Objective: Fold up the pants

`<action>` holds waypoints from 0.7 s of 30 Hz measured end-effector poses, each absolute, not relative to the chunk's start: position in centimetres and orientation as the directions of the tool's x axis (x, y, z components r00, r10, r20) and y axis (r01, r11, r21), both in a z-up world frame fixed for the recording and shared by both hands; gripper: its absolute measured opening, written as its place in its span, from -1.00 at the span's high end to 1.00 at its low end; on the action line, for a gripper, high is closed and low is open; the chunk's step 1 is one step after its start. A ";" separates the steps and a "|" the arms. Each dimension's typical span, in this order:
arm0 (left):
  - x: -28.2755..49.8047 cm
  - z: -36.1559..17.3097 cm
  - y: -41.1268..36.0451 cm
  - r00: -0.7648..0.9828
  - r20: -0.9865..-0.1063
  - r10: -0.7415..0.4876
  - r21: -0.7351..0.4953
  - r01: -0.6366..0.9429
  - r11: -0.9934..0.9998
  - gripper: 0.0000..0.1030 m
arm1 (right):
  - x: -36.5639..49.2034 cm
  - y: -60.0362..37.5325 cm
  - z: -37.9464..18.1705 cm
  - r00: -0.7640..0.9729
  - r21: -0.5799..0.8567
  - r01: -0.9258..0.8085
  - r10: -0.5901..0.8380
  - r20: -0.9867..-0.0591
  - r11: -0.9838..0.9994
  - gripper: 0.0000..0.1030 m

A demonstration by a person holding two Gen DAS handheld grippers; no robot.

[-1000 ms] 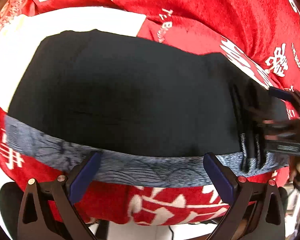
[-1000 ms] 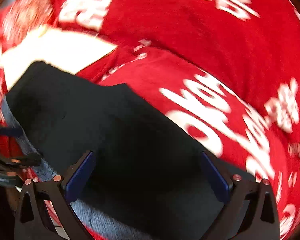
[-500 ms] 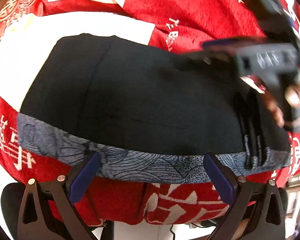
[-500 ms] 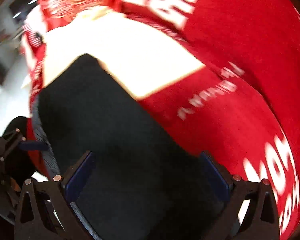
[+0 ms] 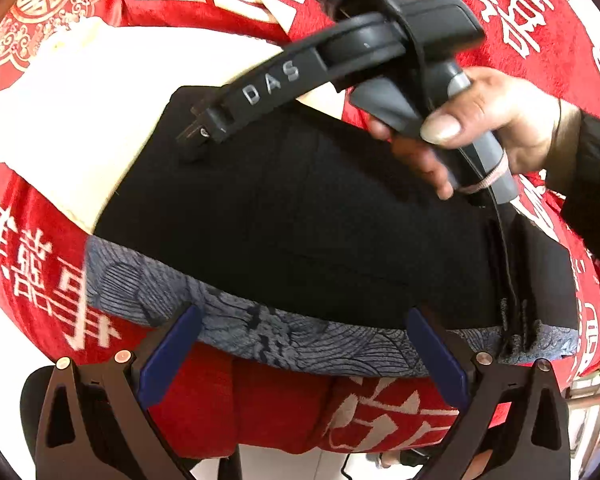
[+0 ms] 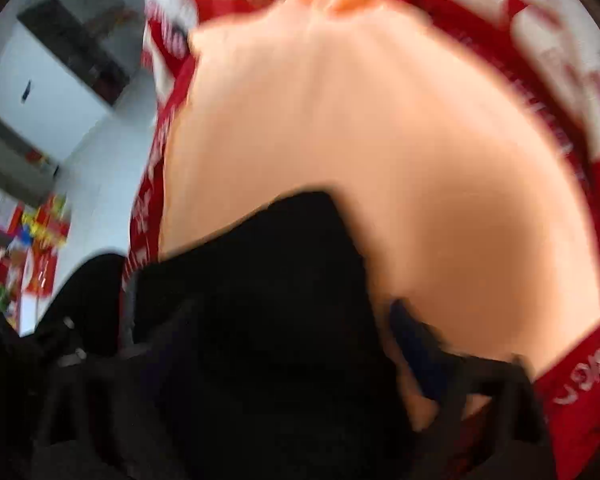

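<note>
Black pants (image 5: pixel 320 220) lie folded on a red blanket, with the grey-blue patterned waistband (image 5: pixel 260 328) along the near edge. My left gripper (image 5: pixel 300 332) hovers open just over that waistband, its blue pads (image 5: pixel 168 344) wide apart and holding nothing. A hand (image 5: pixel 496 120) holds my right gripper (image 5: pixel 196 136) down at the pants' far left corner. The right wrist view is blurred. In it the black corner (image 6: pixel 284 280) lies between the jaws of the right gripper (image 6: pixel 292 332), which are closing. Only one blue pad (image 6: pixel 416 356) shows, and no pinch is visible.
A cream cloth (image 5: pixel 80 128) lies under the pants' far left side, over the red blanket (image 5: pixel 520 12) with white characters. The blanket's near edge drops off below the waistband. A pale floor and shelving (image 6: pixel 60 92) show at the left of the right wrist view.
The right gripper swung from the pants' right edge across to their far left corner and tipped downward. The left gripper drifted slightly along the waistband and stayed open.
</note>
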State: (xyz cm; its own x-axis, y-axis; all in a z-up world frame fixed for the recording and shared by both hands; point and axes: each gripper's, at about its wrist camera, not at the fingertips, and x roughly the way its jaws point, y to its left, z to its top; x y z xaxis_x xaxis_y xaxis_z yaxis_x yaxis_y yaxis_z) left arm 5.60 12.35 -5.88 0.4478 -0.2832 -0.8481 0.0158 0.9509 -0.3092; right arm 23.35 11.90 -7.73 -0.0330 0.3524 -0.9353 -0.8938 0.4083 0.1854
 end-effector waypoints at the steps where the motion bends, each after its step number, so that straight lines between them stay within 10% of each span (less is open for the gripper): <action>1: 5.5 -5.6 12.8 0.456 -0.842 -0.287 -0.315 0.015 0.949 -1.00 | 22.9 12.1 -7.4 -0.013 0.162 -0.900 0.346 -0.938 0.404 -0.46; 8: 4.1 -3.7 18.1 0.524 -0.777 -0.349 -0.394 0.027 0.919 -1.00 | 20.3 10.9 -3.5 0.082 0.069 -0.927 0.379 -0.922 0.368 0.33; 21: 8.7 -3.0 26.0 0.516 -0.653 -0.554 -0.486 0.276 0.829 -1.00 | 15.5 8.3 2.1 0.140 0.028 -0.941 0.462 -0.876 0.339 0.47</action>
